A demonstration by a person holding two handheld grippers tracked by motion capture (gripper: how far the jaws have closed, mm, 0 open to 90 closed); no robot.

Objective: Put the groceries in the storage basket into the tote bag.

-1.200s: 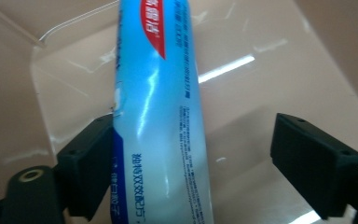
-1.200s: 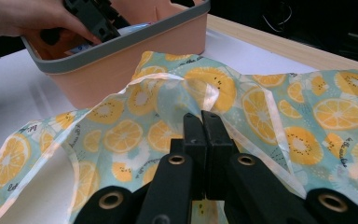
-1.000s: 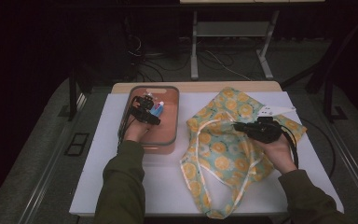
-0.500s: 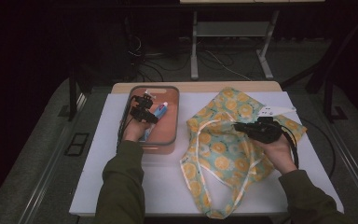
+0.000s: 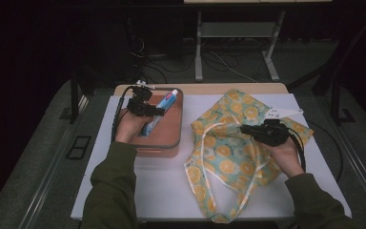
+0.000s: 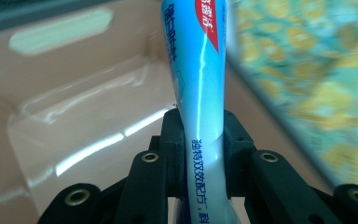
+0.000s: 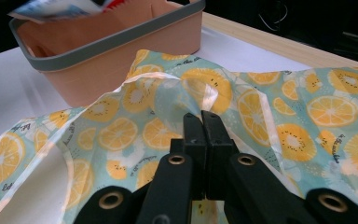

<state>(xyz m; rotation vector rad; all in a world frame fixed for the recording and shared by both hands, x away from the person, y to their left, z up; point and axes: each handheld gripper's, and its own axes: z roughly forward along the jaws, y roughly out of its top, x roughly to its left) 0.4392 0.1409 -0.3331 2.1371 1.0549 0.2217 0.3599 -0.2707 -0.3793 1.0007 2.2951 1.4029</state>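
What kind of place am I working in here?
Probably a lab or recording workspace, not a home: a white-topped work table on grey carpet, loose black cables on the floor behind, and metal desk legs in a dark room.

Right gripper (image 7: 204,122): 2 black jaws pressed together, pinching a raised fold of the lemon-print bag (image 7: 242,116). Bag spreads left and right across the white table (image 7: 9,88). Far left: pink basket (image 7: 121,51) with grey rim, touching the bag's edge. A blurred blue-white tube (image 7: 60,9) sits above the basket.
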